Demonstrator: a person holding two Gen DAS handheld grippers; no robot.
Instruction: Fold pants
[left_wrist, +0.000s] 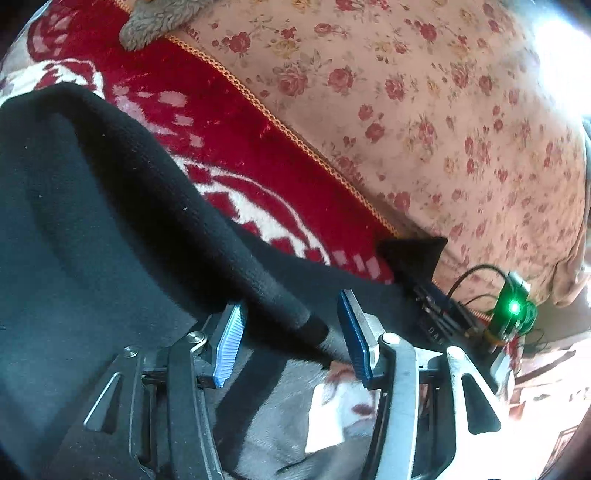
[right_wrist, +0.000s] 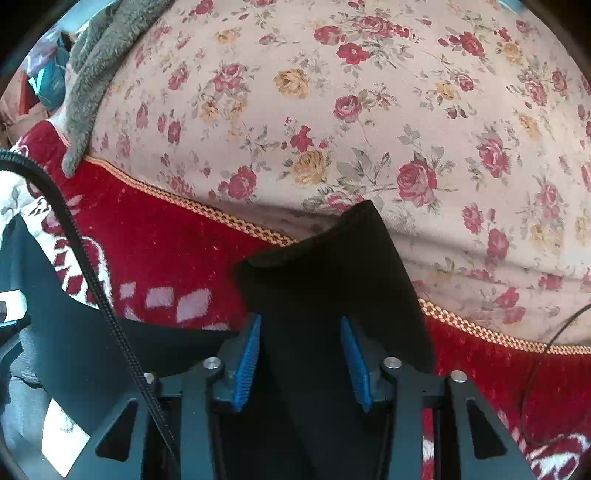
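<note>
Right hand-held gripper (right_wrist: 301, 360) seemingly pinches rumpled black pants (right_wrist: 332, 266).

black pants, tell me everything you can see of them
The black pants are a soft, matte, knit-looking fabric, partly folded and lying on a red and white blanket. A thick rolled edge runs diagonally into the gap of the left tool, whose pads stand clear of it. Another end rises as a pointed flap between the pads of the right tool, reaching the floral sheet.
</note>
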